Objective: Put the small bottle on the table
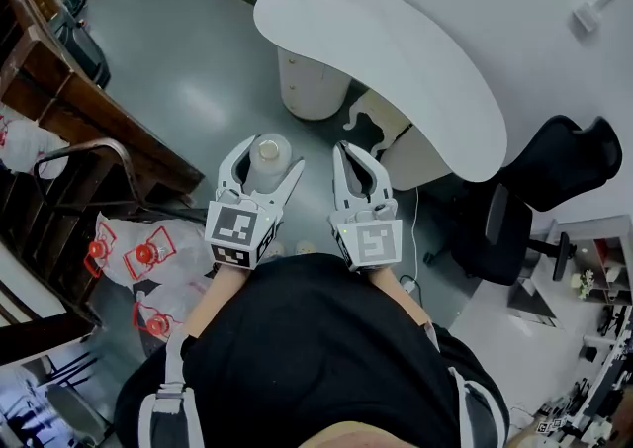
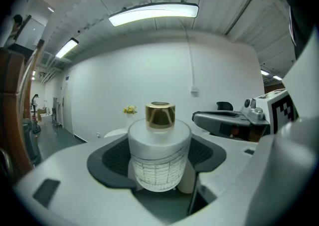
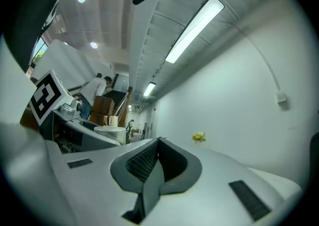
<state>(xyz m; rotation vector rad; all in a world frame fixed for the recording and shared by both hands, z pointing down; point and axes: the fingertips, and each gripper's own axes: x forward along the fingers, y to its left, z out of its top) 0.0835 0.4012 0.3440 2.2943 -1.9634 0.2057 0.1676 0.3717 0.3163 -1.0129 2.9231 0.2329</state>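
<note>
Carrying is the step in hand: the left gripper grasps the small bottle upright between its wide-set jaws, pads pressed on the frosted body, with the gold cap above them. Beside it on the right, the right gripper has its jaws clenched together on nothing. The white table lies ahead of both claws and well apart from them. Next, by my reckoning, the left claw must travel forward over the tabletop, lower the bottle until its base sits flat, then release.

The frosted, gold-capped small bottle is sitting upright in the left gripper. The white table is lying at 1 o'clock.
</note>
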